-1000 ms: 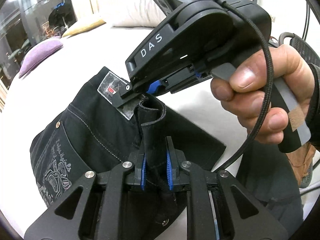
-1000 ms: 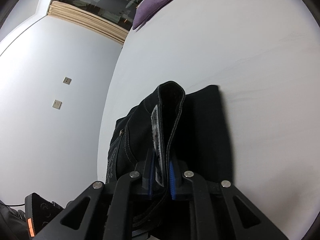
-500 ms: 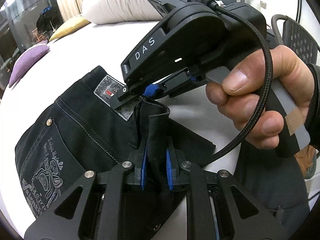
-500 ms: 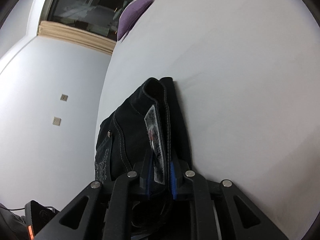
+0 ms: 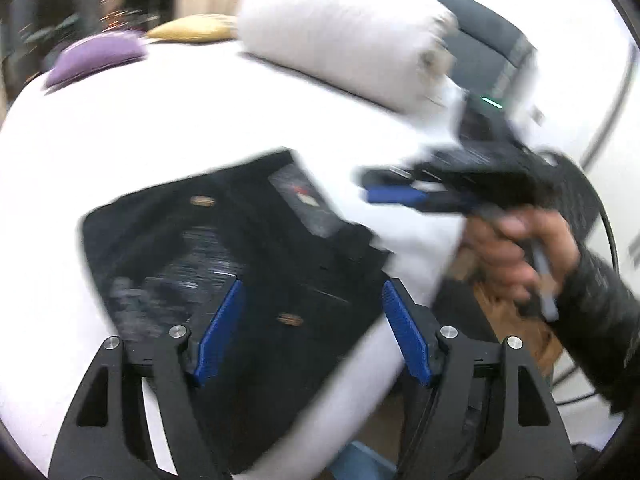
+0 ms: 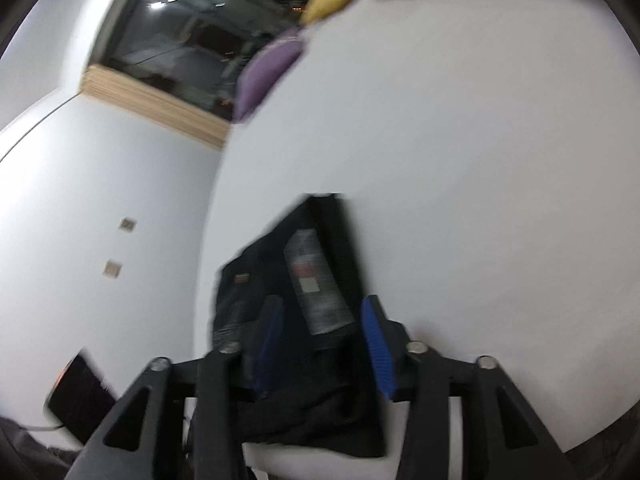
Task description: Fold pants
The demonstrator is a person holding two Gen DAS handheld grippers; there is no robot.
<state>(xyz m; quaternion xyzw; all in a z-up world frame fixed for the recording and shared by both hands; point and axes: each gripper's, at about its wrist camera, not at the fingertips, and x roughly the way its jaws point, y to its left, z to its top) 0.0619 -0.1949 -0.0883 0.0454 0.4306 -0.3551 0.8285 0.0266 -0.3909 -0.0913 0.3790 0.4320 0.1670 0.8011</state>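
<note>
Both tools are now letting go: left tool [image 5: 308,332] and right tool [image 6: 322,346] gaping wide, black jeans [image 5: 240,248] lying folded on the bed [image 5: 160,120], right tool pulling away toward three o'clock.

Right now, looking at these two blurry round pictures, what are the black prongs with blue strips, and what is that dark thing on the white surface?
Those prongs are handheld grippers, one in each of a person's hands; no robot is involved. Each picture comes from a fisheye camera on one gripper, looking out between its two blue-padded fingers.

The left gripper shows in its own view, open. That view also shows the right gripper, held by the person's hand. The right gripper is open too.

The dark thing is a pair of black pants, folded and lying on a white bed. Neither gripper holds them. Behind lie a white pillow, a purple cushion and a yellow cushion.
</note>
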